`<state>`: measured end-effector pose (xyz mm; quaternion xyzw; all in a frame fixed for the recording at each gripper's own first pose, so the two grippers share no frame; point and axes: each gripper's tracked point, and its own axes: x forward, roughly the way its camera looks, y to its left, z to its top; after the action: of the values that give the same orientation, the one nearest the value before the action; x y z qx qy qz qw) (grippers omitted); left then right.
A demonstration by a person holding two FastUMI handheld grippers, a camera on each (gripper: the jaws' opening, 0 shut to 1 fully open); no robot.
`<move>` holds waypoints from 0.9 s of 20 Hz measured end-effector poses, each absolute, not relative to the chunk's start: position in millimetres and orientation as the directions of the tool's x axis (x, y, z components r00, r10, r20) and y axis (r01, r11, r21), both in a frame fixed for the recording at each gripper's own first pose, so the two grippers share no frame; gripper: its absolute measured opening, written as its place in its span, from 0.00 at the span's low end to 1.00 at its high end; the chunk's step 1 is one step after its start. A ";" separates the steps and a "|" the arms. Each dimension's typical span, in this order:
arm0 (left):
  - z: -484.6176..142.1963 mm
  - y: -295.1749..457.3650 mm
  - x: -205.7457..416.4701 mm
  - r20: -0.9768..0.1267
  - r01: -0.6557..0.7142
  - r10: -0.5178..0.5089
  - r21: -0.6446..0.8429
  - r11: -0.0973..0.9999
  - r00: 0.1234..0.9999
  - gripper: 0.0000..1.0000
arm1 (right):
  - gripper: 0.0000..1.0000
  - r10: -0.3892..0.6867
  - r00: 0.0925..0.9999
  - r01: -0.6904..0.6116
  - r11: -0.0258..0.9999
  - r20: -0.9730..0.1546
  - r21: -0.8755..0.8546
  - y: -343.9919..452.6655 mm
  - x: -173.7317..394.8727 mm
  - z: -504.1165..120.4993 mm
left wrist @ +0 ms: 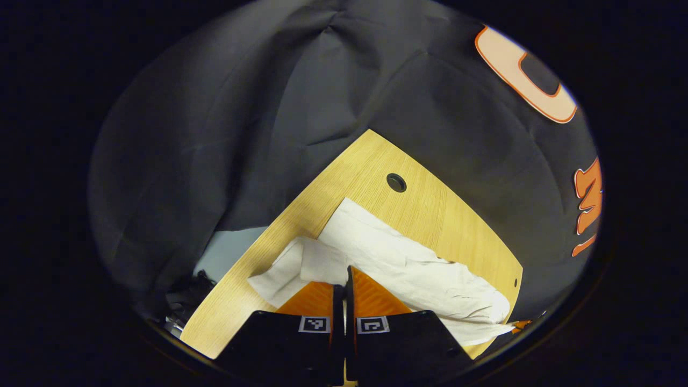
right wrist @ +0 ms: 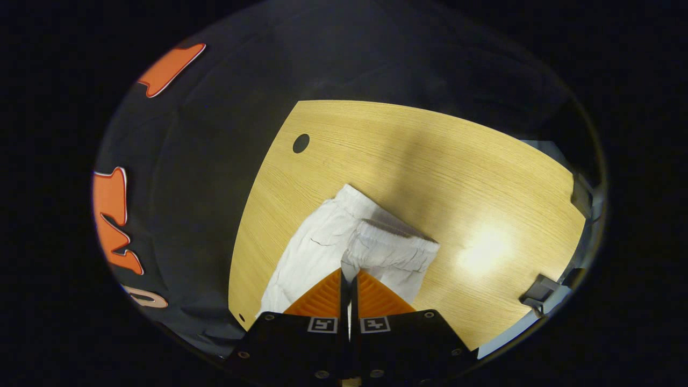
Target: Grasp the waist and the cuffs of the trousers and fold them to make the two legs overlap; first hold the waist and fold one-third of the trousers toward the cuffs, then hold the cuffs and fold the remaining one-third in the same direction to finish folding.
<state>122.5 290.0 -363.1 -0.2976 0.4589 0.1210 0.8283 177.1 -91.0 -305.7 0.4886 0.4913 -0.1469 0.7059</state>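
Observation:
White trousers (left wrist: 408, 263) lie crumpled in a long strip on the wooden table (left wrist: 376, 161). In the left gripper view, my left gripper (left wrist: 345, 277) has its fingers pressed together on a folded-over end of the cloth (left wrist: 290, 269), near the table's left edge. In the right gripper view, the elastic waist (right wrist: 392, 242) of the trousers (right wrist: 317, 247) bunches up right at the tips of my right gripper (right wrist: 348, 277). That gripper is shut, with the waist fabric pinched between its fingers. The rest of the legs runs off beneath the gripper body and is hidden.
A round cable hole (left wrist: 396, 183) (right wrist: 301, 143) sits in the table (right wrist: 430, 150) beyond the trousers. Dark clamps (right wrist: 537, 293) sit on the table's right edge. Black cloth walls close in behind the table. Bare wood stretches to the right of the waist.

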 end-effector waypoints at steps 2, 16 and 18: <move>-373.4 293.4 135.9 -0.838 -0.472 -0.076 -0.376 0.798 0.540 0.05 | 0.01 0.277 0.474 0.695 0.465 -0.835 0.549 -87.3 196.0 -307.0; -416.6 294.0 216.9 -0.821 -0.506 -0.115 -0.448 0.738 0.559 0.09 | 0.01 0.332 0.506 0.739 0.311 -0.796 0.598 -80.8 280.6 -344.2; -410.4 294.0 221.5 -0.807 -0.506 -0.111 -0.463 0.728 0.580 0.19 | 0.01 0.330 0.516 0.752 0.267 -0.790 0.603 -82.5 281.2 -345.3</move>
<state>221.5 294.0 -410.4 -0.3485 0.4422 0.1208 0.8175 281.2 -82.5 -345.3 0.5831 0.4638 -0.1632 0.6467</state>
